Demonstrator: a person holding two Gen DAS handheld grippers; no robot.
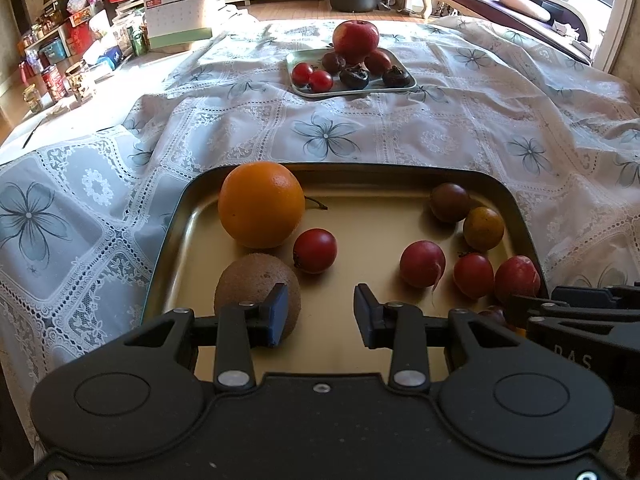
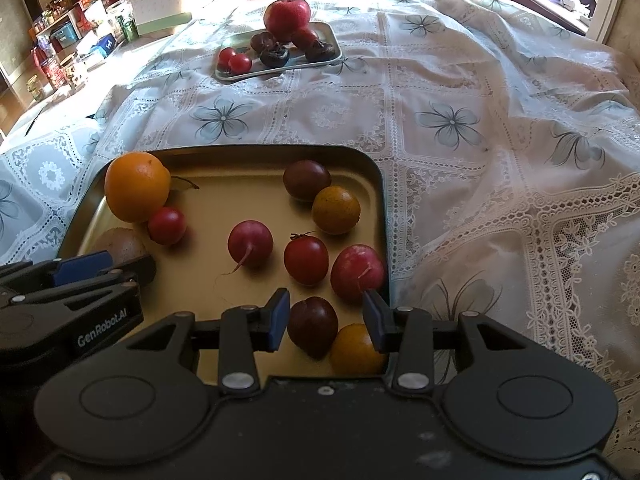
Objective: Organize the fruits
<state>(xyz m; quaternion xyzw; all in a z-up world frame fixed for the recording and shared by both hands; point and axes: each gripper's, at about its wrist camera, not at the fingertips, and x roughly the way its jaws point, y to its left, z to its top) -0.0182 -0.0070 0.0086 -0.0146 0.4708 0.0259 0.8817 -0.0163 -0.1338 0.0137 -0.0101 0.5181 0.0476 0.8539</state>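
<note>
Right gripper (image 2: 325,316) is low over the near right corner of the gold tray (image 2: 248,196), jaws spread, and a dark plum (image 2: 312,330) sits right between them — not clamped, gaps on both sides. A small yellow-orange fruit (image 2: 354,350) is tucked beside the plum, under the right finger. Just past the fingertips, a pink radish (image 2: 356,272) leans by the tray's right wall, with a red cherry tomato (image 2: 306,260) and a second radish (image 2: 250,244) to its left.

Over on the left, the left gripper (image 1: 320,316) also has its jaws apart with nothing between them — bare tray floor there. The brown kiwi (image 1: 248,284) lies just outside its left finger, behind the pad. Beyond it, another cherry tomato (image 1: 315,250) touches the big orange (image 1: 261,204) in the far left corner. Far right corner holds a dark tomato (image 1: 450,202) and an orange-brown one (image 1: 483,228), side by side.

Well across the flowered lace tablecloth (image 1: 400,132), the silver tray (image 1: 298,62) carries a large red apple (image 1: 355,38), small red tomatoes and a few dark wrinkled fruits.
</note>
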